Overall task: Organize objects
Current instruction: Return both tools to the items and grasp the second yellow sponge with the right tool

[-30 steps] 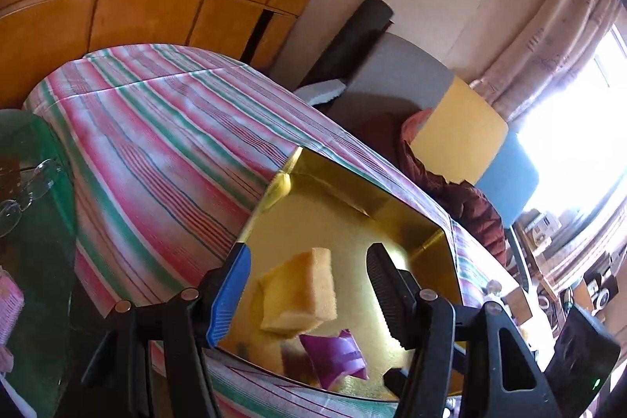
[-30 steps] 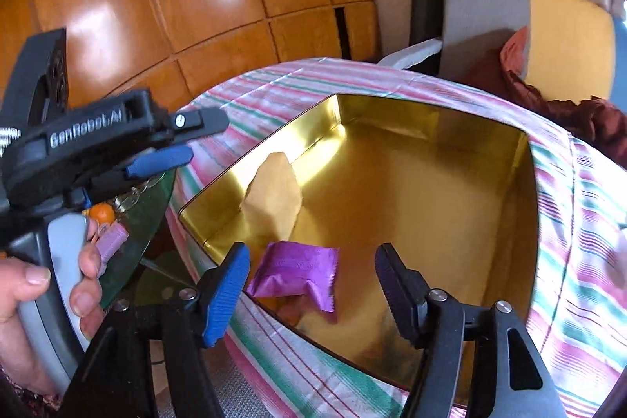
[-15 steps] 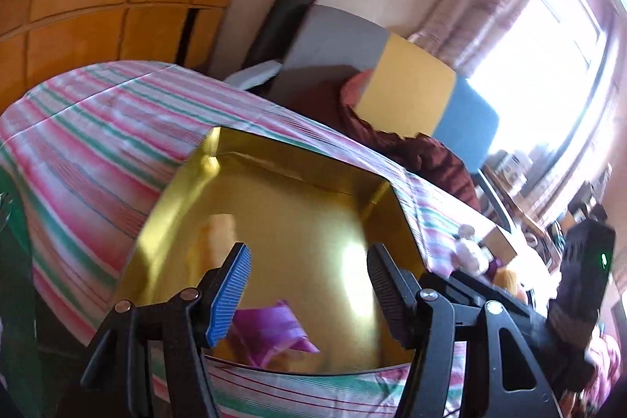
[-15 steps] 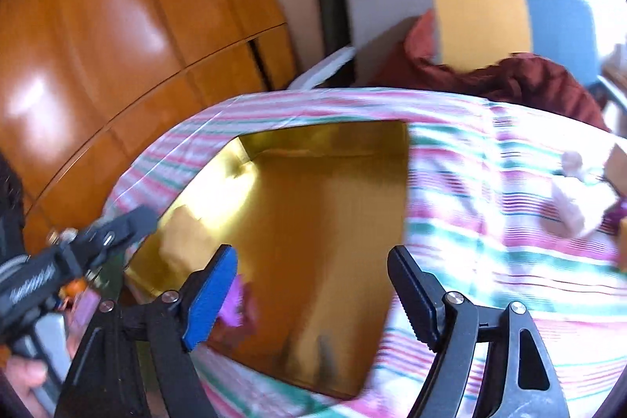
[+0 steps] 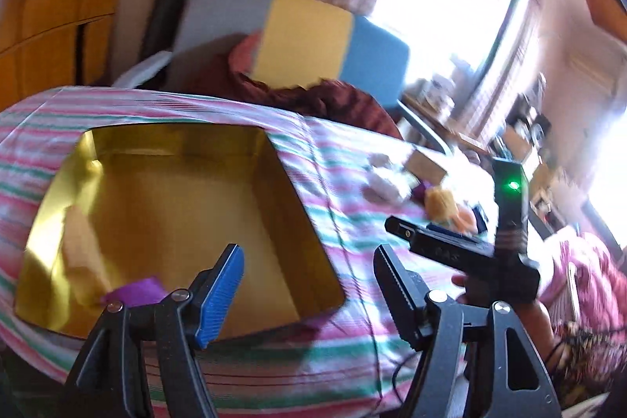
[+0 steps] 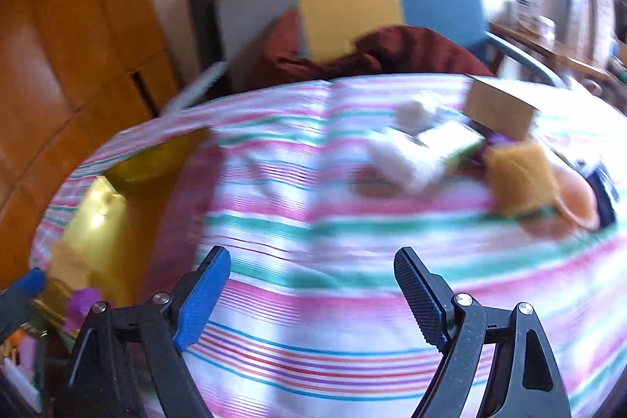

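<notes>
A gold tin box [image 5: 298,194] sits on the striped cloth [image 5: 345,183]; a purple packet [image 5: 135,290] and a yellow sponge piece [image 5: 74,234] lie in it. My left gripper [image 5: 307,281] is open and empty above the box's near right corner. My right gripper [image 6: 309,285] is open and empty over bare striped cloth [image 6: 313,222], the box [image 6: 102,214] at its left. A blurred pile lies at the right: a yellow sponge [image 6: 521,175], white items [image 6: 407,159], a brown cardboard box [image 6: 497,108], an orange thing [image 6: 576,198].
A chair with grey, yellow and blue panels [image 5: 309,42] and a dark red cloth [image 5: 313,96] stands behind the table. Wooden cabinets [image 6: 58,65] are at the left. The right gripper's body [image 5: 486,245] shows in the left wrist view.
Both grippers have swung right, away from the box. The right one now faces the pile of objects. Both stay open and empty.
</notes>
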